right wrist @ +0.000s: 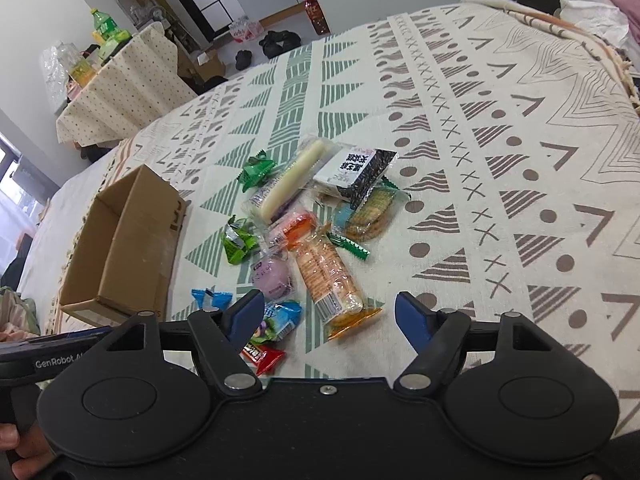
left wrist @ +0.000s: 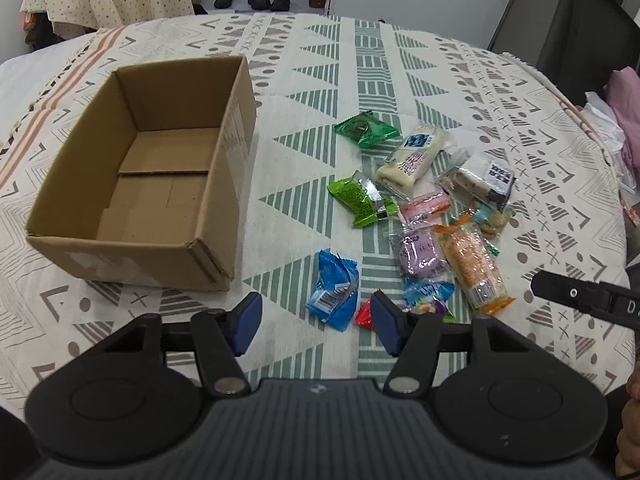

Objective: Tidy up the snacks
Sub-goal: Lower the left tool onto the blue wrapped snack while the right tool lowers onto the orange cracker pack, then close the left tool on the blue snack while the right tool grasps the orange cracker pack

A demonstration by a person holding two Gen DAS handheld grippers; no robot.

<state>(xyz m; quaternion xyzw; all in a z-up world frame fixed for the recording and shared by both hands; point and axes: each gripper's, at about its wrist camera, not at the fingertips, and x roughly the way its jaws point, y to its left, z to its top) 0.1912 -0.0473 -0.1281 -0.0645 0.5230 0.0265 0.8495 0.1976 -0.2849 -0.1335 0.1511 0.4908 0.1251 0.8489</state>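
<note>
Nearest, the left gripper (left wrist: 316,320) hangs with jaws apart and empty above a blue packet (left wrist: 334,290) and a red packet (left wrist: 365,314). The right gripper (right wrist: 330,316) likewise has its jaws spread and holding nothing, over an orange cracker pack (right wrist: 330,280). Beyond, the snacks (left wrist: 424,200) lie heaped on the patterned cloth (left wrist: 320,80) of the bench; none is packed yet. The cardboard box (left wrist: 140,176), left of the heap, stands empty. Bare cloth surrounds heap and box; the bench's edges lie well off.
</note>
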